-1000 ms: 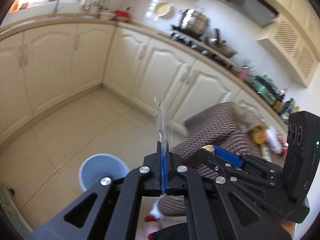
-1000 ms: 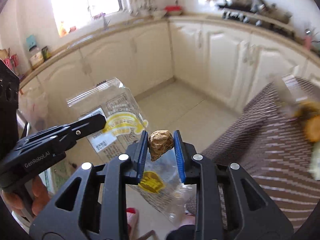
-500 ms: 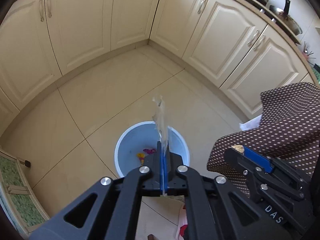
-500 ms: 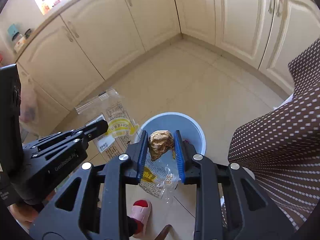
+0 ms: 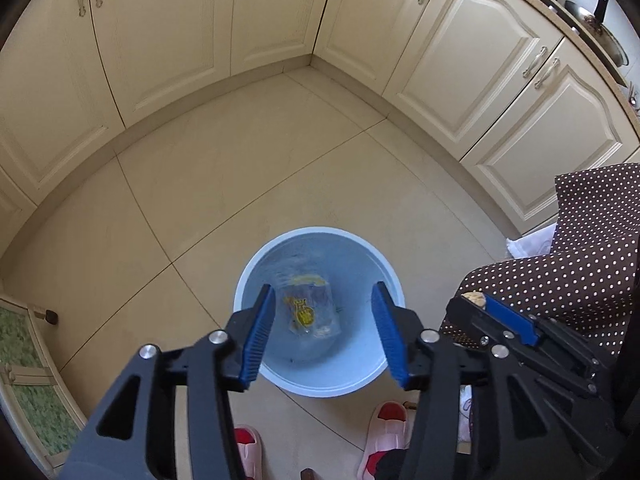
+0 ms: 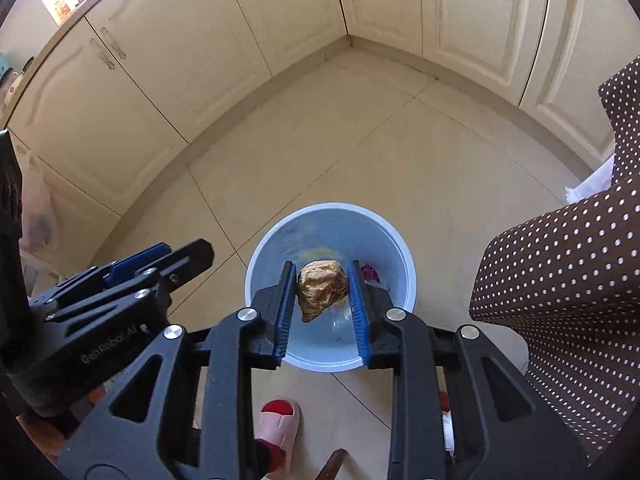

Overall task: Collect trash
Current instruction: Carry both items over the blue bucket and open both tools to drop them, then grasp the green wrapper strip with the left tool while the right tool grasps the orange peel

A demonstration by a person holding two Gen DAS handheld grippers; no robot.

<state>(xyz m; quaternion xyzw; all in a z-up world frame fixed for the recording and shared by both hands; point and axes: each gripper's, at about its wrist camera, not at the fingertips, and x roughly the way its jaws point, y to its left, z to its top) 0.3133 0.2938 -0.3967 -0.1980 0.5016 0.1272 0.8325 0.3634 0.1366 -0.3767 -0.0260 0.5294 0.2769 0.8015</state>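
Jaws of the right gripper (image 6: 322, 300) pinch a crumpled brown paper wad (image 6: 321, 293), light and soft, over the pale blue plastic bin (image 6: 262, 256); left gripper (image 5: 323, 330) gapes wide, empty.

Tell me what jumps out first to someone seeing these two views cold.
The pale blue bin on the tiled floor sits dead centre in both views, with a clear plastic bag printed in yellow lying inside it. Directly over the bin, the right claw is shut on a crumpled brown lump, while the left claw hangs open and empty above the bag.
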